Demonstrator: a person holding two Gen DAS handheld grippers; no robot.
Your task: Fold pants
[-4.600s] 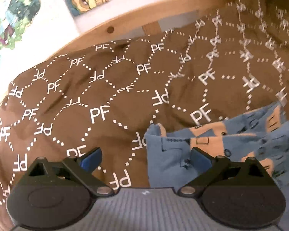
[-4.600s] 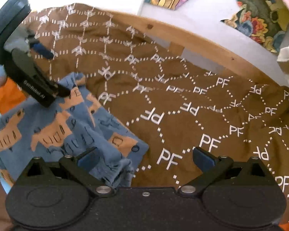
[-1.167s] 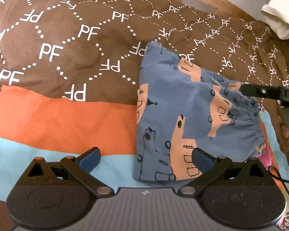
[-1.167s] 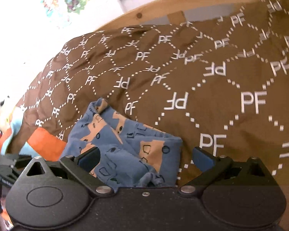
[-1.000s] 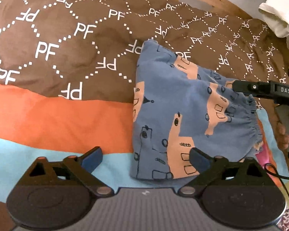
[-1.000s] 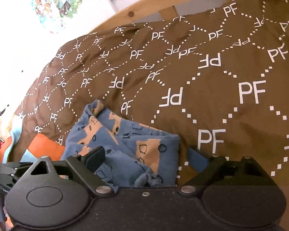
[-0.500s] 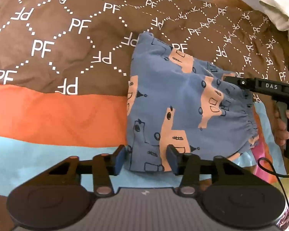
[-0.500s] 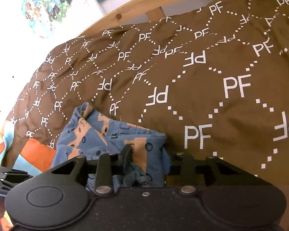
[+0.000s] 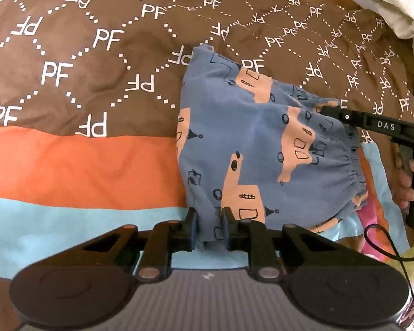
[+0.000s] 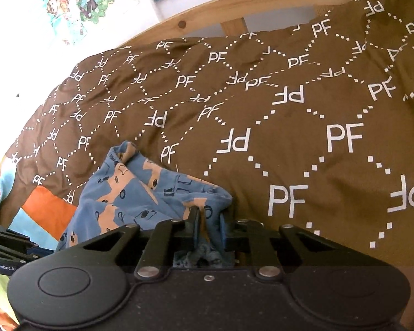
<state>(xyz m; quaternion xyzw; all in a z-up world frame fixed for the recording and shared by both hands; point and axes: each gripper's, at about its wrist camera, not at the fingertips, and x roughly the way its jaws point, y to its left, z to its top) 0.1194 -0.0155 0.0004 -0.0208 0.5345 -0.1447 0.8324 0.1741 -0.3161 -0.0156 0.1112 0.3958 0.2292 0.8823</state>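
Having just been closing, the left gripper [image 9: 209,227] and right gripper [image 10: 208,227] were each clamped on the blue pants [image 9: 251,143] upon the bed [image 9: 77,63].

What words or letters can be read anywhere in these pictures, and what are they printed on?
"PF": white, repeated all over the brown blanket, some copies mirrored.
"DAS": on the right tool's black side, seen from the left wrist camera.
"GenRobot.AI": on the left tool's black body, at the left edge of the right wrist view.
The blue pants carry only drawings; the wall posters show no readable text.
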